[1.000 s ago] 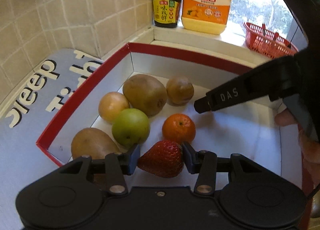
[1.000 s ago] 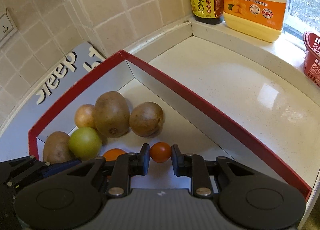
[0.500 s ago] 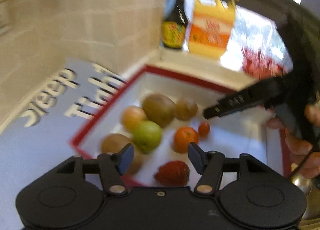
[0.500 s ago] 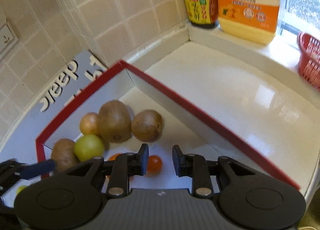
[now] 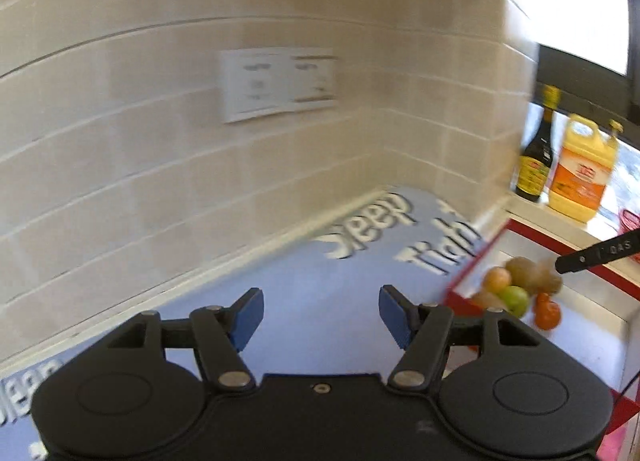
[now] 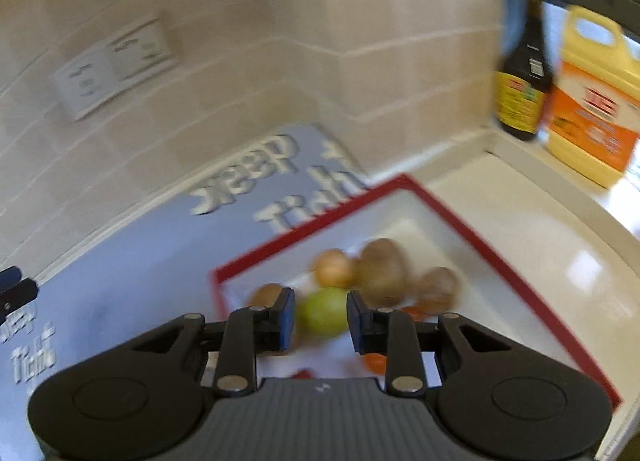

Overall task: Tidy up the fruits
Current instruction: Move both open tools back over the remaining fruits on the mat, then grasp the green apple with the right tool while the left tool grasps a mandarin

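Note:
A red-rimmed white box (image 6: pixel 492 249) holds several fruits: a green apple (image 6: pixel 324 313), brown kiwis (image 6: pixel 382 267), a yellow-orange fruit (image 6: pixel 334 267) and small orange ones. In the left wrist view the box (image 5: pixel 592 257) sits at the far right with the same fruits (image 5: pixel 516 297). My left gripper (image 5: pixel 321 311) is open and empty above the blue mat, left of the box. My right gripper (image 6: pixel 320 319) is open and empty above the box, over the apple. Its finger (image 5: pixel 600 255) shows in the left wrist view. Both views are blurred.
A blue mat (image 5: pixel 280 277) with white lettering lies along the tiled wall. A wall socket (image 5: pixel 276 83) is on the tiles. A dark sauce bottle (image 6: pixel 520 73) and a yellow detergent jug (image 6: pixel 592 109) stand on the sill. A red basket's edge (image 5: pixel 630 221) is far right.
My left gripper let go of the strawberry, opened wide and swung left away from the box. My right gripper released the small tomato, opened and pulled back and up.

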A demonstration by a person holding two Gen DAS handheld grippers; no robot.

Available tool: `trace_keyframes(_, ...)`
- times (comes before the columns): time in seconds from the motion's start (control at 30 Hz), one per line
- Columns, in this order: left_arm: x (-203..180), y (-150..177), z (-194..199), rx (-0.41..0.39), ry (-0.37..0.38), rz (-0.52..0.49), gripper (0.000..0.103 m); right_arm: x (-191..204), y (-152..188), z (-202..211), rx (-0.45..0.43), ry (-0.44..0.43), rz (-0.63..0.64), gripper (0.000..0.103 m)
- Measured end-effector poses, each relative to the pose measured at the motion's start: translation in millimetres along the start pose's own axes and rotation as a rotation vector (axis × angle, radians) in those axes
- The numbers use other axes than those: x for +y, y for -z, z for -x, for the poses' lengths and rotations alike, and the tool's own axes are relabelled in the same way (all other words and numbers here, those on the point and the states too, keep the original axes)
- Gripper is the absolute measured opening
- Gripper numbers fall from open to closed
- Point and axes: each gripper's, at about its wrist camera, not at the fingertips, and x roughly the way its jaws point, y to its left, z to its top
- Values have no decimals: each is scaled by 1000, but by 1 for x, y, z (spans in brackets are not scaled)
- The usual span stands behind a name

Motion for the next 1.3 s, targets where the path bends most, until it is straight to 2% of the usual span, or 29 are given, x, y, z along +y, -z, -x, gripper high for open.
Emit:
trace_keyframes(0.13, 19, 13, 11, 1, -46, 44, 77, 36, 3, 0, 9, -62, 82, 32)
trace_keyframes(0.23, 30, 28, 17, 18, -49, 71, 77, 60, 12, -4, 38, -107, 137, 33)
trace_keyframes(0.6, 8, 100, 12, 167, 57, 56, 77, 141, 42, -59, 194, -217, 272, 37)
trace_keyframes(0.73, 2, 121, 8, 218, 106, 76, 77, 166, 52, -77, 216, -214, 330, 43)
trace_keyframes(0.87, 1, 136, 5, 251, 123, 121, 76, 181, 62, -89, 212, -188, 399, 54)
trace_keyframes(1.03, 3, 145, -4, 274, 131, 183, 76, 192, 70, -105, 229, -176, 450, 55)
trace_keyframes(1.2, -1, 150, -9, 291, 124, 170, 69, 195, 73, -115, 247, -164, 462, 56)
trace_keyframes(1.3, -1, 150, -10, 291, 121, 159, 62, 197, 73, -123, 258, -166, 452, 55)
